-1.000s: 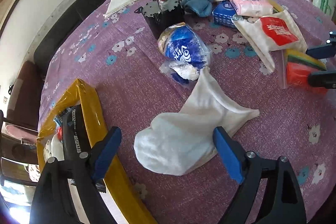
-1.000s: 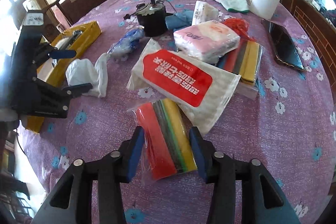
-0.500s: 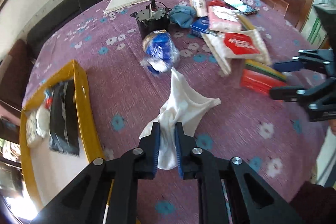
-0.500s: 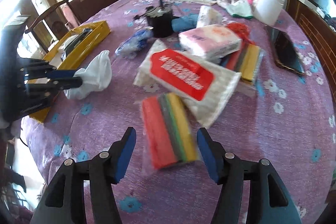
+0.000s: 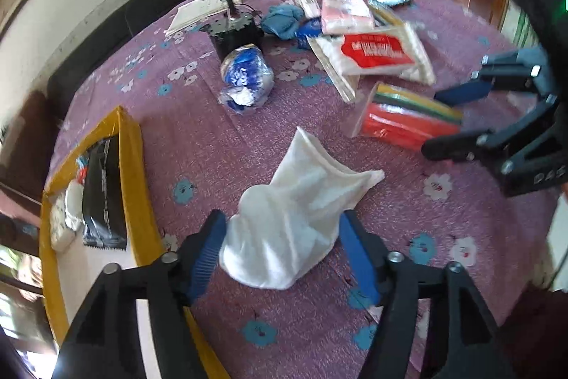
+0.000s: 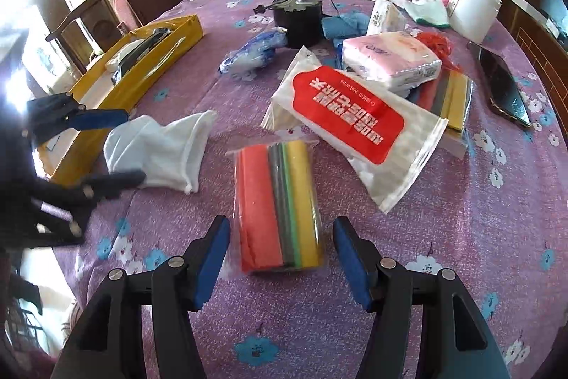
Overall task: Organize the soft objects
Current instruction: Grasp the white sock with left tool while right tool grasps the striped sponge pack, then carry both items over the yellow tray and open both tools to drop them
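Observation:
A white cloth [image 5: 291, 222] lies bunched on the purple flowered tablecloth; it also shows in the right wrist view [image 6: 159, 148]. My left gripper [image 5: 284, 254] is open, its blue pads on either side of the cloth's near end. A bagged pack of red, green and yellow sponges [image 6: 277, 205] lies flat before my right gripper [image 6: 280, 258], which is open with the pack's near end between its pads. The pack also shows in the left wrist view [image 5: 408, 123], with the right gripper [image 5: 451, 119] around it.
A yellow tray [image 5: 131, 166] holding a black packet stands left of the cloth. Further back lie a red-labelled wet-wipe pack [image 6: 355, 119], pink tissues [image 6: 390, 59], a blue bag [image 5: 245, 77], a black motor [image 6: 301, 20], a phone [image 6: 504, 91] and a white tub [image 6: 472, 9].
My left gripper was shut on the cloth half a second ago and has opened, leaving the cloth on the table. My right gripper opened from the sponge pack and stays open.

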Tool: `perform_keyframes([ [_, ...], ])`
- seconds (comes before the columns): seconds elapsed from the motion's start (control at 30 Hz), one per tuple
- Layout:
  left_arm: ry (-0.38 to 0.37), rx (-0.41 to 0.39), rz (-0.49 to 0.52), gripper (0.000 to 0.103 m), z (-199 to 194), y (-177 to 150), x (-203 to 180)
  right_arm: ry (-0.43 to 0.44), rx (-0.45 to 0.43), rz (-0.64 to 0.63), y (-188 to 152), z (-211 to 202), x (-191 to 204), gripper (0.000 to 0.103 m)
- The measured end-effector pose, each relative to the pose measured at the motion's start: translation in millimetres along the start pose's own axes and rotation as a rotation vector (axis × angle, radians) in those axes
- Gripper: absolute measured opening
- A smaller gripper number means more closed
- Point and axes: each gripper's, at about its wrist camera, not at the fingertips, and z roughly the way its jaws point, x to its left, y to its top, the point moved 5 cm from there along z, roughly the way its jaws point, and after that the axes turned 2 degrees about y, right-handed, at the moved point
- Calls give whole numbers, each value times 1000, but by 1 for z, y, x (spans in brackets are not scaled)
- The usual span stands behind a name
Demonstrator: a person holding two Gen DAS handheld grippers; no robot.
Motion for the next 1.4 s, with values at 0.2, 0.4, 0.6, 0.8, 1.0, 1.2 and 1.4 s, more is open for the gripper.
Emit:
perform_keyframes([
  [0.2, -25, 9, -1, 31, 9, 4, -9, -38, 4, -31, 8, 13, 13, 64],
  [0.4, -72, -35, -66, 11, -17, -7, 2, -66, 6, -16, 6, 10, 13, 42],
  [0.6, -143, -148, -280, 11, -70, -29, 45, -82, -48, 7, 8, -13, 15, 41],
  [0.8, -36, -203, -485, 11, -102, -67, 128, -61, -119, -46, 34, -37, 48, 41],
  [1.0, 55, -109, -626, 11, -74, -104, 197, 43, -128, -112, 66, -33, 108, 41],
  [1.2, 90, -27, -710, 12, -39, -126, 237, 148, -83, -195, 96, -4, 182, 41],
  [1.4, 80, 14, -828, 12, -10, -143, 268, 258, 25, -189, 132, 56, 236, 41],
])
